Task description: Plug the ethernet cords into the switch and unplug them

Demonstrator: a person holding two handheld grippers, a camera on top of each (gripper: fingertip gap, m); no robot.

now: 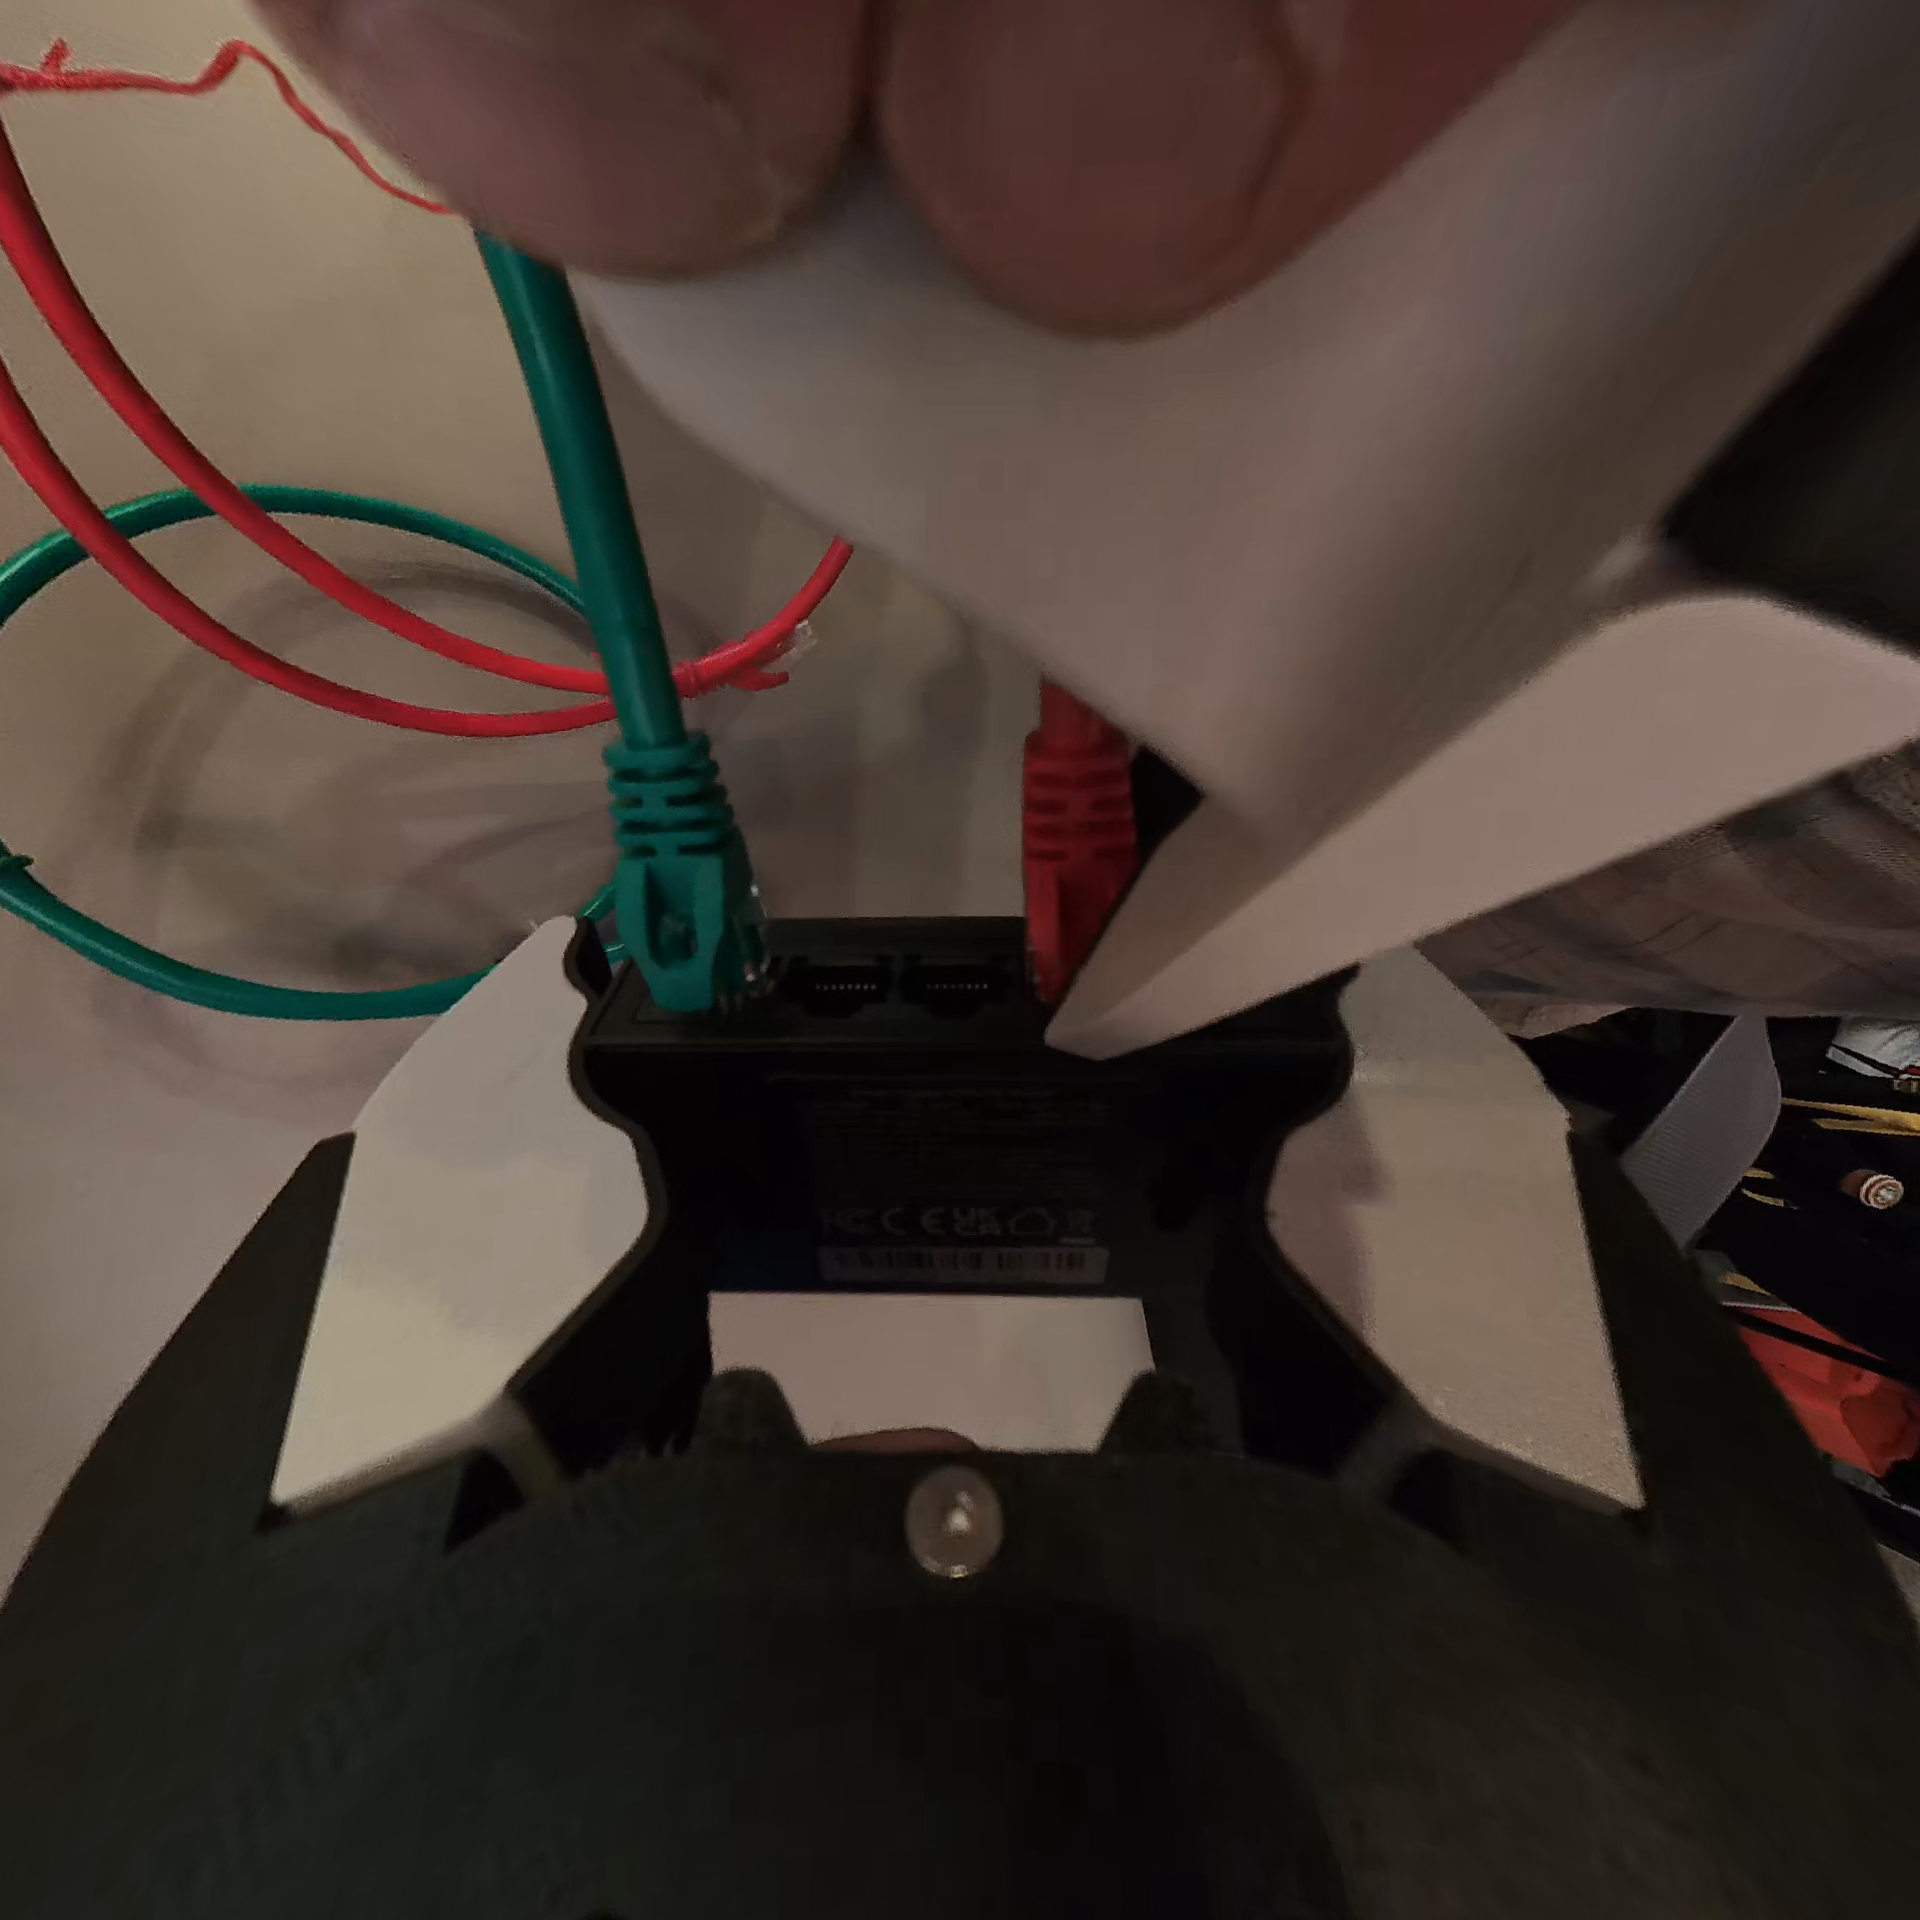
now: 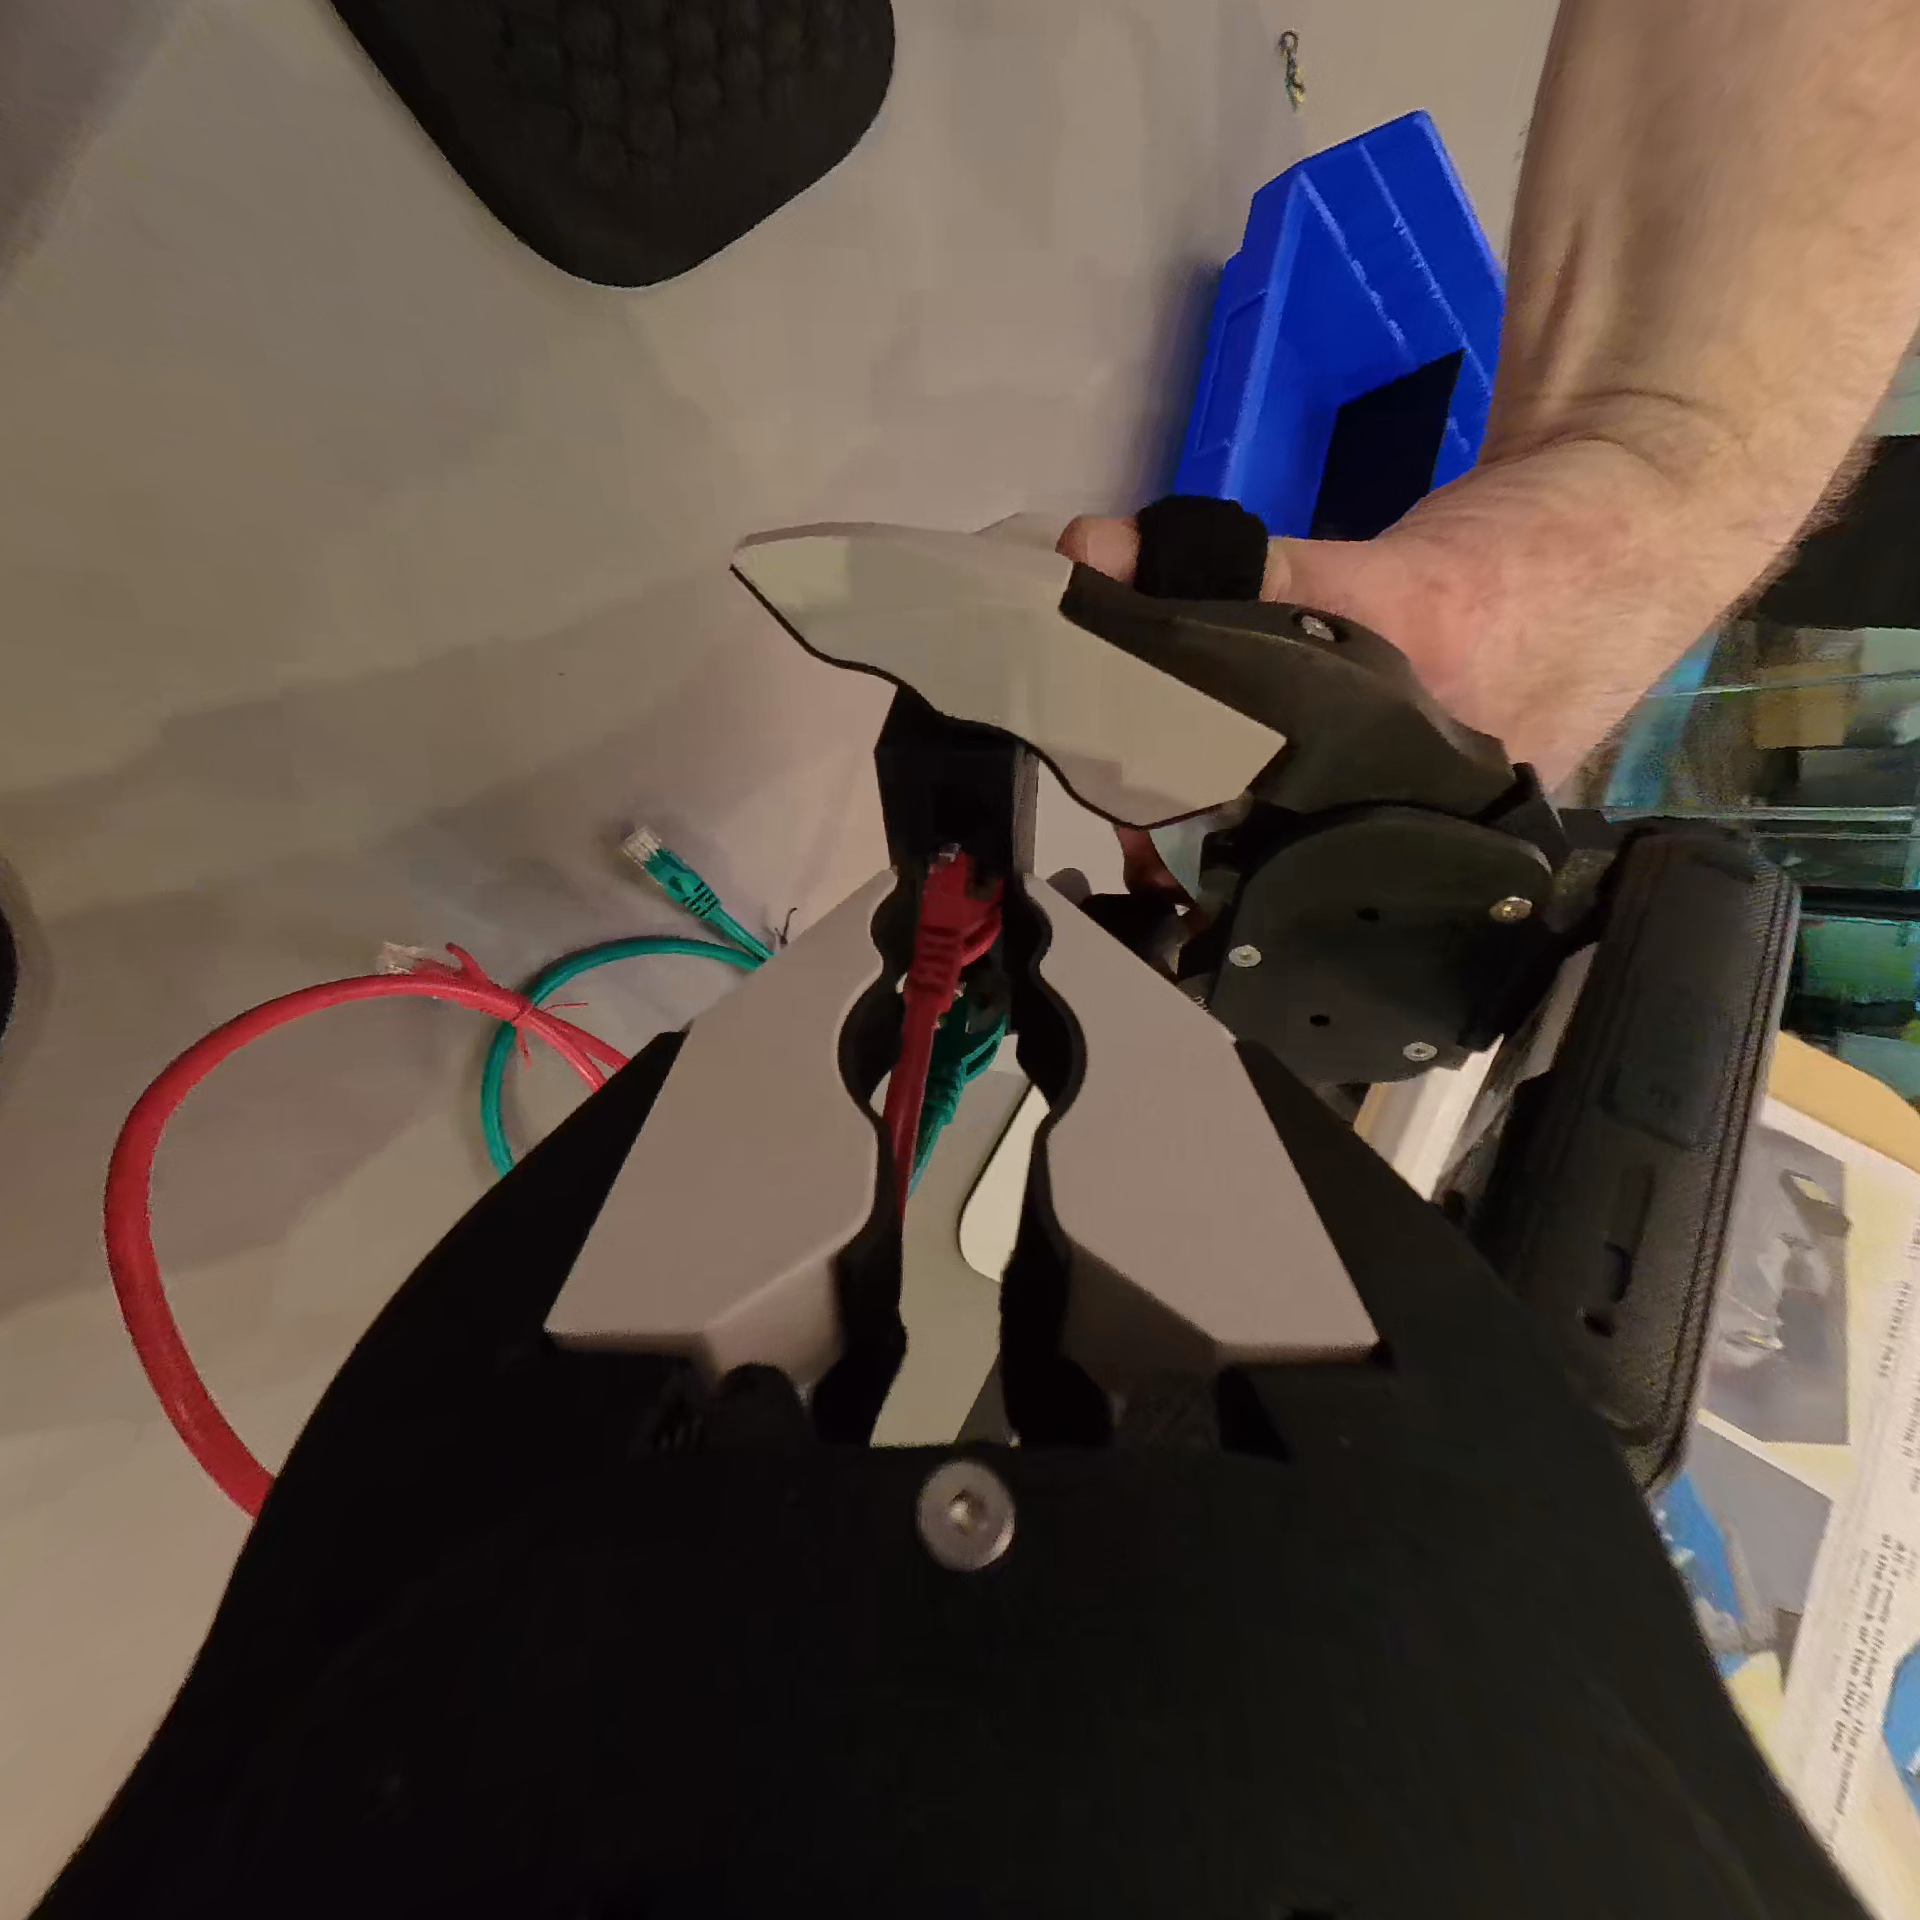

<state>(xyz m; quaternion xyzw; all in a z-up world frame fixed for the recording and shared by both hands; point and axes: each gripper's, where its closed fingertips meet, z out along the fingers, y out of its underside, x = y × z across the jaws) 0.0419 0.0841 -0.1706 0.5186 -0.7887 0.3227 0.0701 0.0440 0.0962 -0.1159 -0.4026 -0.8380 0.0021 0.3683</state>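
Holding the black switch clamped above the desk in the left tool, green cord seated in its leftmost port, two ports bare between, right tool pinched on the red cord at the rightmost. Two cords counted, one switch; next, judged: freeing the latch, pulling straight.

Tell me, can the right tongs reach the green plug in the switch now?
Probably not yet: the right tongs are shut on the red plug, though the green plug stands uncovered beside two empty ports.
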